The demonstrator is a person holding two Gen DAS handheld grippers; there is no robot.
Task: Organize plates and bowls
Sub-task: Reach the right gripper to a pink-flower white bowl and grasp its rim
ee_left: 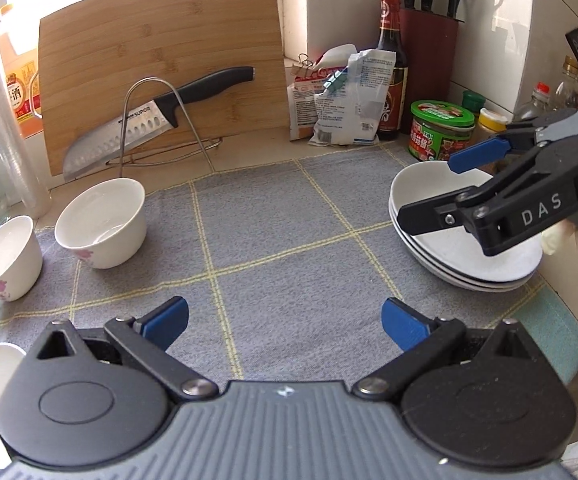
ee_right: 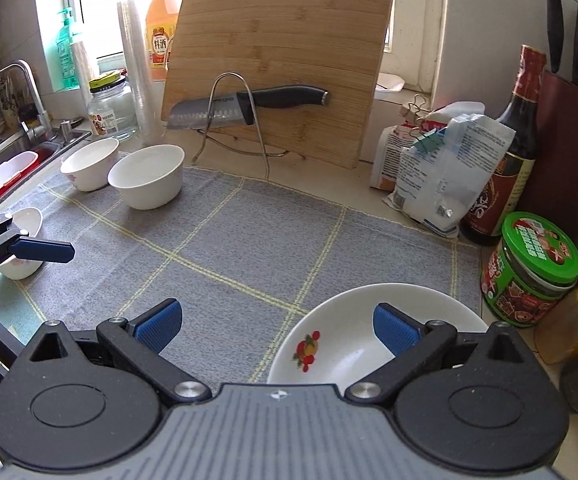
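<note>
Grey checked mat (ee_left: 289, 248) on counter (ee_left: 257, 148)

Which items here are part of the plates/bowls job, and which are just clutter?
Job:
stack of plates
three white bowls

Clutter:
knife on its wire rack
cutting board
soy sauce bottle
green-lidded jar
clipped bags
knife block

"SUPOR" is printed on the knife blade (ee_left: 123, 136) ahead of the jaws; "DAS" is marked on the right gripper (ee_left: 441, 188).
</note>
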